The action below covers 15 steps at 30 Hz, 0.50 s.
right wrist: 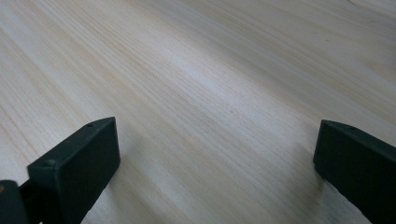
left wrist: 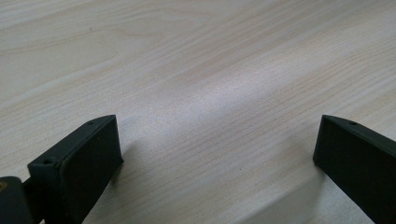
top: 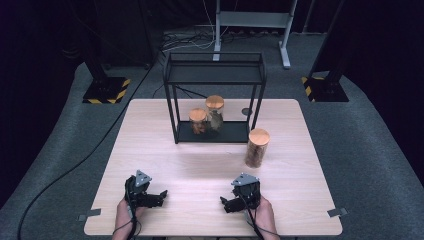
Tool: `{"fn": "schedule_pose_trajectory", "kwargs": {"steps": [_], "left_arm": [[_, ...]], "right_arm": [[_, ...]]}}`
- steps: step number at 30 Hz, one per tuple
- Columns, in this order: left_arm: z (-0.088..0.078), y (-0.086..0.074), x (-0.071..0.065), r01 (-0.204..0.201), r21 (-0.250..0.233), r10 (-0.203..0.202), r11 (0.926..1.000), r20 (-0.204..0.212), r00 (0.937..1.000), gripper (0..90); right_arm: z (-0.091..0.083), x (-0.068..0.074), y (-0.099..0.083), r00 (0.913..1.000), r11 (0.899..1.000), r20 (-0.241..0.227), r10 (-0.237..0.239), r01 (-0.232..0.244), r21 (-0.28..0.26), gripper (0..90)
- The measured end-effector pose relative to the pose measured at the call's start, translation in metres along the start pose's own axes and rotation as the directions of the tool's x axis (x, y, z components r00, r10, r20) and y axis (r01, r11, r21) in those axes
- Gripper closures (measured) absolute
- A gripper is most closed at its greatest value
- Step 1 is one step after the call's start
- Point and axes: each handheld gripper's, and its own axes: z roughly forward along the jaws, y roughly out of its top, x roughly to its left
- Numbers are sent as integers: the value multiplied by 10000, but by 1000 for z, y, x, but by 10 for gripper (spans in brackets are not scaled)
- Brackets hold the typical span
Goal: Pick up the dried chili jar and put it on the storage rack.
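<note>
Jar with the cork lid stands upright on the table, right of centre in the high view, just outside the lower right corner of the black rack. We take it as the thing to be handled, since it is the nearest object to either tool.

We judge the main risk to be tipping: the jar is tall and narrow, so a jaw that clips it high or from one side could knock it over, and it could roll toward the table's right edge. A second risk is striking the rack leg just beside it, or jostling the two smaller jars on the rack's lower shelf.

Our right gripper rests low in the frame, below and slightly left of the jar, near but apart from it. Our left gripper sits at lower left, well apart from it. Both have their jaws spread wide and hold nothing; each gripper view looks between them at bare wood.
</note>
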Motion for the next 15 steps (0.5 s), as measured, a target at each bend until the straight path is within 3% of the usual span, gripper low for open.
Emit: {"fn": "schedule_pose_trajectory", "kwargs": {"steps": [6,7,10,15], "left_arm": [[0,0,0,-17,4,17,10000,-18,10000,4],[0,0,0,6,1,-6,10000,-1,10000,4],[0,0,0,-18,6,18,10000,-16,10000,4],[0,0,0,-2,5,2,10000,-9,10000,4]], "right_arm": [[-6,-7,-5,10000,10000,66,48,-49,85,0],[-10,-11,-5,9999,9992,106,-4,0,396,0],[-16,-19,-7,9999,9977,158,-17,7,677,0],[-30,-39,-7,9977,9981,506,445,-466,408,0]]}}
